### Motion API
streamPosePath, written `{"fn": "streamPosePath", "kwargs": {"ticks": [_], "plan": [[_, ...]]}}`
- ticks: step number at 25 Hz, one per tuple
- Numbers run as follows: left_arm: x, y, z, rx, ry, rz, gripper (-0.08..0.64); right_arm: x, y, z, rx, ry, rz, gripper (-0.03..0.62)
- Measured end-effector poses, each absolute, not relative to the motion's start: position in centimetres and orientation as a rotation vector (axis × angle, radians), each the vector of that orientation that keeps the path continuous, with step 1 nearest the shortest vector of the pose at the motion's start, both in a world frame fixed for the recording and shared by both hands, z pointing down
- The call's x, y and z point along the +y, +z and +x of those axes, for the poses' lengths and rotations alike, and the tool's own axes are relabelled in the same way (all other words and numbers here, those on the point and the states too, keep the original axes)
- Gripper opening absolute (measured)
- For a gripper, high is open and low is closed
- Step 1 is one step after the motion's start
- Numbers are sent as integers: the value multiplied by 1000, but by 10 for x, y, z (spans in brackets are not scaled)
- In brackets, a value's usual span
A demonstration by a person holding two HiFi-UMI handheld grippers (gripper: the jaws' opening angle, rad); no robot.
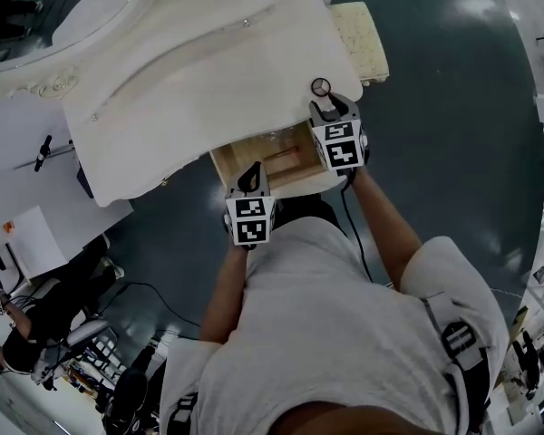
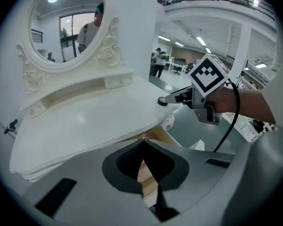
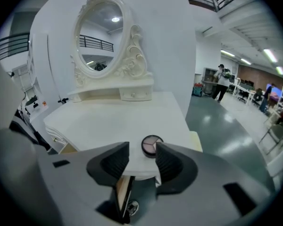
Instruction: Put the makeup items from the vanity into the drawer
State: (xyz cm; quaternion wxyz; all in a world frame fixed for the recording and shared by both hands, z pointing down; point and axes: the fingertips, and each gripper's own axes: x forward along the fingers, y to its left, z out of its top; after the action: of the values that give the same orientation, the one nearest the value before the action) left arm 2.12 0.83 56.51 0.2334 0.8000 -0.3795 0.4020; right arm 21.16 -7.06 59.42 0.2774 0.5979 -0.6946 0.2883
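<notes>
Nearby, round compact (image 3: 152,145) on vanity (image 1: 190,71) edge, drawer (image 1: 225,163) open, contents unclear.

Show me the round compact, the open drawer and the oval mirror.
round compact (image 3: 152,145), right gripper view, on its top face
open drawer (image 1: 295,187), head view, on its front panel
oval mirror (image 3: 100,41), right gripper view, on the glass

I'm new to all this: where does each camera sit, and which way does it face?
Head view: on the head, looking down on vanity, open drawer, arms, left gripper, right gripper.
Left gripper view: behind its closed jaws, facing mirror; right gripper shows.
Right gripper view: behind its open jaws, facing compact.
Shared: all three show the compact.
</notes>
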Motion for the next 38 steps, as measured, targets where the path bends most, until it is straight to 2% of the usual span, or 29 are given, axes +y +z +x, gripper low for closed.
{"fn": "streamPosePath", "kwargs": {"ticks": [4, 11, 24, 38], "plan": [[7, 567, 17, -1046, 1106, 2186, 6, -78, 604, 223, -1795, 779, 1641, 209], [7, 568, 9, -1068, 1104, 2172, 8, -88, 622, 231, -1748, 764, 1627, 221], [3, 568, 4, -1076, 1092, 2164, 6, -100, 629, 226, -1748, 778, 1605, 222], [6, 569, 2, -1075, 1087, 2167, 6, -92, 615, 180, -1864, 730, 1514, 221]]}}
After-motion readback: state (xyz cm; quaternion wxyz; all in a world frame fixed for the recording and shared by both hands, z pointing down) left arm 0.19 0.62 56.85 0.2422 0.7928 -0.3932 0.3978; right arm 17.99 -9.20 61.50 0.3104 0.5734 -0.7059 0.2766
